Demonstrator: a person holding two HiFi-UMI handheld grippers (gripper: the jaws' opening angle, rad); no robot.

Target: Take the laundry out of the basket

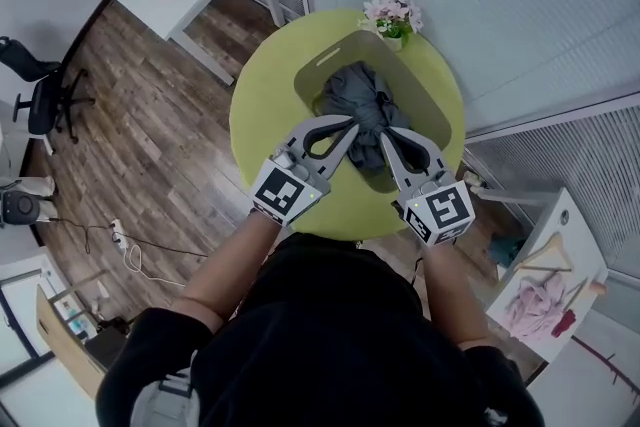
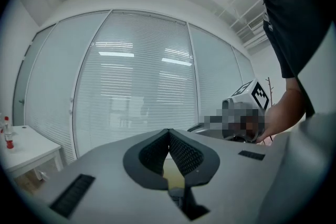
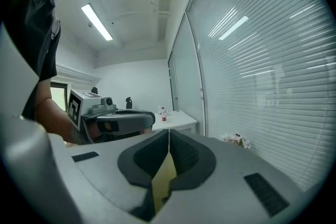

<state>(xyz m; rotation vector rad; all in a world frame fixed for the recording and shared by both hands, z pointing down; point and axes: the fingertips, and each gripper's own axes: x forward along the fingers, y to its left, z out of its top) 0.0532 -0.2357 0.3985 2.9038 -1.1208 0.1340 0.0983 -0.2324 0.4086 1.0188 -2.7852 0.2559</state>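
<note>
The left gripper (image 1: 348, 128) and right gripper (image 1: 386, 136) each have jaws pressed together on nothing, their tips over the basket (image 1: 425, 100). Inside the basket lies the bunched grey laundry (image 1: 358, 87). Just beyond it stand flowers (image 1: 393, 15).

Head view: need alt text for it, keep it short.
Seen from above, a person holds the left gripper and the right gripper, both shut, with their tips over a bundle of grey laundry in a basket. The basket sits on a round yellow-green table with a small pot of pink flowers at its far edge.
</note>
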